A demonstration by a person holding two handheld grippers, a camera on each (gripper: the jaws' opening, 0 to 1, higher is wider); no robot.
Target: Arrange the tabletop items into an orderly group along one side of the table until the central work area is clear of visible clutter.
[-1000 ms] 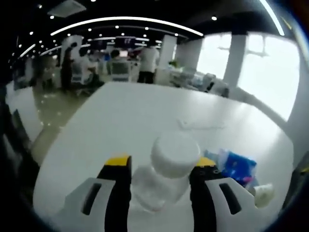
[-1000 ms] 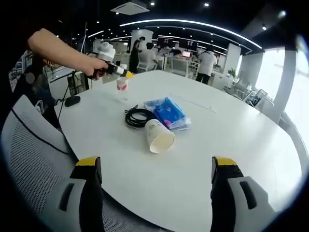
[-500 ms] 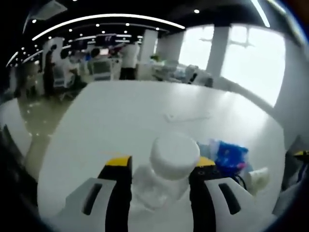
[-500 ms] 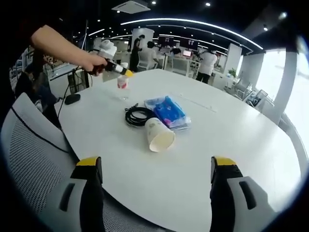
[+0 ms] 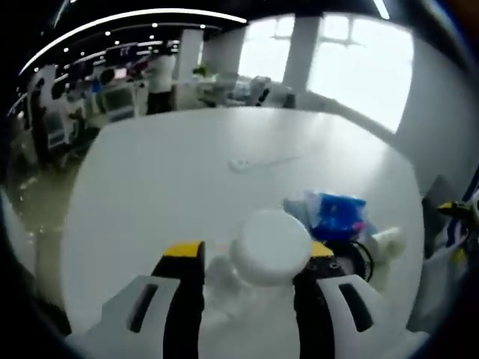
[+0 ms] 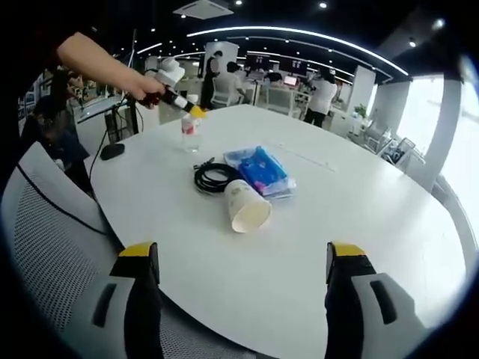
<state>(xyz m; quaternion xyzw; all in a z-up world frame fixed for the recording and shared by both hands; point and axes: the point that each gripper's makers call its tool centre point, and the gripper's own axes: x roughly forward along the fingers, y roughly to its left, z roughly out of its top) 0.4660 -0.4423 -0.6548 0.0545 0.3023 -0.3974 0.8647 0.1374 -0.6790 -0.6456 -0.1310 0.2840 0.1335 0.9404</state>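
— How were the hands placed?

— The person's left arm reached out over the far-left part of the white table (image 6: 359, 224), its hand (image 6: 146, 88) holding the left gripper (image 6: 196, 112) tilted down over a clear bottle (image 6: 191, 133). The right gripper (image 6: 239, 288) was held low at the near table edge, above a mesh chair (image 6: 45, 247), its jaws spread wide with nothing between them.

— And the left one's jaws?

— In the left gripper view, the left gripper (image 5: 247, 258) had the bottle (image 5: 258, 258), with its white cap (image 5: 271, 245), sitting between the yellow-tipped jaws; whether they pressed it, I could not tell.

— What lay on the table, counted?

— One bottle, one coiled black cable (image 6: 213, 177), one blue packet (image 6: 262, 171), one paper cup (image 6: 247, 209) on its side. Cable, packet and cup lay close together mid-table, well apart from the right gripper; the bottle stood apart to their far left, just under the left gripper.
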